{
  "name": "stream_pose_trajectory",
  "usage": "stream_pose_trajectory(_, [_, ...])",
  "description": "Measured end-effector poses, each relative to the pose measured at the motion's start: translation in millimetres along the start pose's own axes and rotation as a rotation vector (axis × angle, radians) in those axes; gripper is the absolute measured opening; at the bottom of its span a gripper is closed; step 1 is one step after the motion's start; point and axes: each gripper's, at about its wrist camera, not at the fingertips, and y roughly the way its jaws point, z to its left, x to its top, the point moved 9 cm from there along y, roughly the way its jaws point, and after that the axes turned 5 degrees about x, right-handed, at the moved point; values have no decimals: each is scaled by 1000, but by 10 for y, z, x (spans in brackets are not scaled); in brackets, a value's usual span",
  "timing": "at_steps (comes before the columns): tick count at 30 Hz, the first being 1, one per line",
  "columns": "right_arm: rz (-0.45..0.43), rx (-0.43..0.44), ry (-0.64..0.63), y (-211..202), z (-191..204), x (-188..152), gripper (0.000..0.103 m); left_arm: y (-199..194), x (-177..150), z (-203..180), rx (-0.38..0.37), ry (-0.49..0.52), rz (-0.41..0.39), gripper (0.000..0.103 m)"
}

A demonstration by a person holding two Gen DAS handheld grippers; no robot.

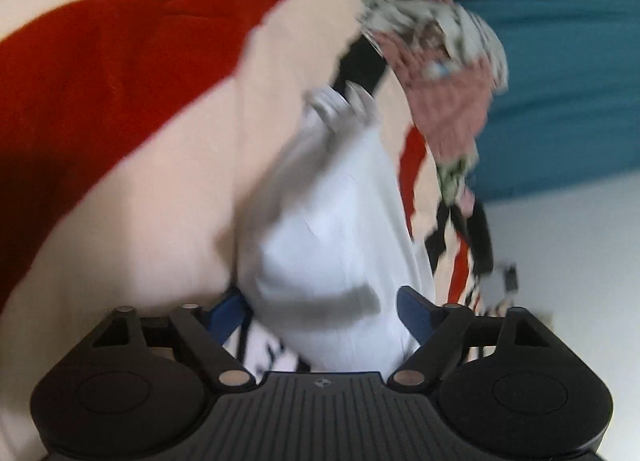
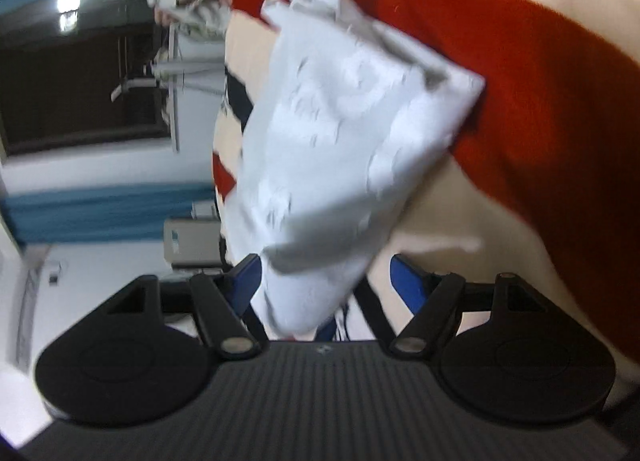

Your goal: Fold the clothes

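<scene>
A white garment (image 1: 332,229) hangs bunched in front of my left gripper (image 1: 324,309), passing between its blue fingers (image 1: 414,311). The jaws stand wide apart with the cloth filling the gap. In the right wrist view the same white garment (image 2: 344,153) drapes over my right gripper (image 2: 326,281), between its blue fingers (image 2: 406,277), also spread wide. Whether either gripper pinches the cloth is hidden by the fabric. Both views are blurred and tilted.
A cream and red patterned cloth (image 1: 100,109) covers the surface behind the garment, and also shows in the right wrist view (image 2: 540,109). A pile of pink and patterned clothes (image 1: 444,73) lies beyond. A blue band (image 1: 568,93) and dark ceiling show at the side.
</scene>
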Motion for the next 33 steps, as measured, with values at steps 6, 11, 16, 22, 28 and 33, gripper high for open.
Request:
stream_pose_trajectory(6, [-70, -16, -7, 42, -29, 221, 71, -14, 57, 21, 9, 3, -34, 48])
stream_pose_trajectory(11, [-90, -50, -21, 25, -34, 202, 45, -123, 55, -15, -14, 39, -47, 32])
stream_pose_trajectory(16, [-135, -38, -83, -272, 207, 204, 27, -359, -25, -317, -67, 88, -21, 28])
stream_pose_trajectory(22, [-191, 26, -148, -830, 754, 201, 26, -630, -200, -801, -101, 50, 79, 28])
stream_pose_trajectory(28, [-266, 15, -106, -1341, 1044, 615, 27, -491, -456, -1604, -76, 183, 147, 27])
stream_pose_trajectory(33, [-417, 15, -67, -1586, 1227, 1312, 27, 92, -638, -2253, -82, 207, 193, 27])
